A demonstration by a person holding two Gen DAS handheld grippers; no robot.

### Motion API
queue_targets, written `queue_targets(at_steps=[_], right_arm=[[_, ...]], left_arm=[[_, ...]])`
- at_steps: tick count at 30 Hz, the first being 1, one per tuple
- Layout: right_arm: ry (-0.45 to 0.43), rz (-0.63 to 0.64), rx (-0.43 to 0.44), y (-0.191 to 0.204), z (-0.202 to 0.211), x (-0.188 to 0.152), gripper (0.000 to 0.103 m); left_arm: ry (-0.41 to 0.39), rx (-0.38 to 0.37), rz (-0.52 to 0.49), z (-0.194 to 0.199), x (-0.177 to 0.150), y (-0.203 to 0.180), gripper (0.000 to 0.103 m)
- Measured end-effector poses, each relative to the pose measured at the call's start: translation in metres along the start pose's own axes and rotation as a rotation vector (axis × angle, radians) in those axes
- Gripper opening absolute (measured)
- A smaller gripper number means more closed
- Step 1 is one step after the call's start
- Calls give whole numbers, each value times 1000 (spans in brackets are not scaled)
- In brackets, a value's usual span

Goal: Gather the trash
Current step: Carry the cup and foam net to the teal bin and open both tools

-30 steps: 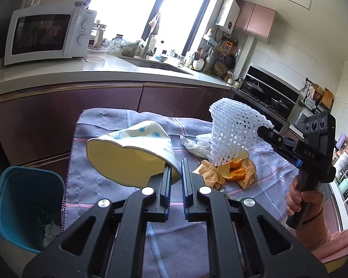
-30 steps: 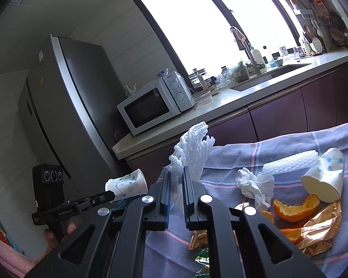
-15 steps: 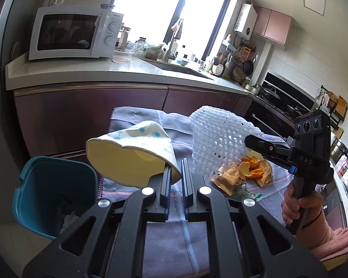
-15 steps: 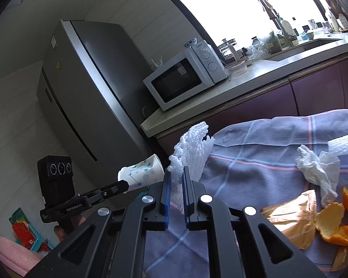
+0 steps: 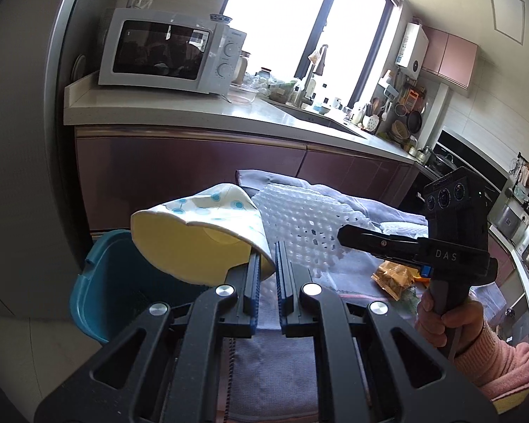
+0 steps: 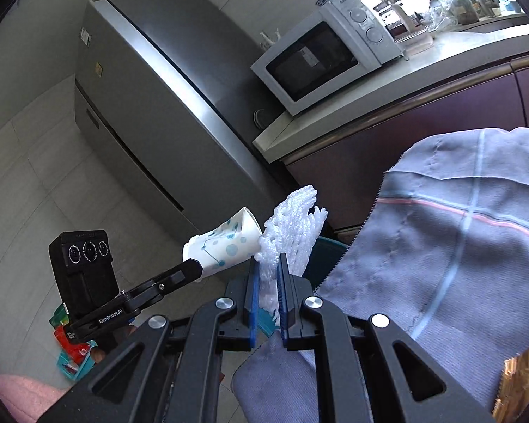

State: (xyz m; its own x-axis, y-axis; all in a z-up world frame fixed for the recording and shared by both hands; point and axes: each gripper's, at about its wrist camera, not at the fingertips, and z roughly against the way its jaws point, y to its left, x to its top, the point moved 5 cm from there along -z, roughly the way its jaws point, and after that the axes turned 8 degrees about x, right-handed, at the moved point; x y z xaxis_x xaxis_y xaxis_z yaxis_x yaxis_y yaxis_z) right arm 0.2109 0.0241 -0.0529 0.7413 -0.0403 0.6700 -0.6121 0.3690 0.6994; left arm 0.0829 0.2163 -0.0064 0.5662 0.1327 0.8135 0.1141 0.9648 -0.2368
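My left gripper (image 5: 267, 261) is shut on the rim of a crushed paper cup (image 5: 197, 236), white with blue dots and yellow inside, held above the teal trash bin (image 5: 98, 292). My right gripper (image 6: 266, 275) is shut on a white foam fruit net (image 6: 292, 222), held just beside the cup (image 6: 225, 246) at the table's left edge. The net also shows in the left wrist view (image 5: 299, 222), with the right gripper (image 5: 342, 238) behind it. The bin's rim (image 6: 326, 243) peeks out behind the net. The left gripper (image 6: 194, 268) shows in the right wrist view.
A grey cloth covers the table (image 6: 458, 257). A gold wrapper (image 5: 395, 275) and orange peel lie on it to the right. A counter with a microwave (image 5: 172, 56) runs behind. A grey fridge (image 6: 158, 105) stands at the left. Colourful packets (image 6: 70, 349) lie on the floor.
Both grippers have swung left with the cup and the net, from over the table to over the bin at its left end. The table litter has slid out to the right.
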Motion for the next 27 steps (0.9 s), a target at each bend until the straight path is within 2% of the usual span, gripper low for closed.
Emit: queue_targets(at_steps=[8,13,27], right_arm=[[105,-36,13,-6,-56,-7,9],[166,-75,3,-17,-85,-12,9],[282,-118,-108,-43,-138,-22,12]], left_arm=[[10,48,32,-6,-1,33,9],[43,57,55,-17,-5,50,9],[153,73,110,-66,-32,81,9]])
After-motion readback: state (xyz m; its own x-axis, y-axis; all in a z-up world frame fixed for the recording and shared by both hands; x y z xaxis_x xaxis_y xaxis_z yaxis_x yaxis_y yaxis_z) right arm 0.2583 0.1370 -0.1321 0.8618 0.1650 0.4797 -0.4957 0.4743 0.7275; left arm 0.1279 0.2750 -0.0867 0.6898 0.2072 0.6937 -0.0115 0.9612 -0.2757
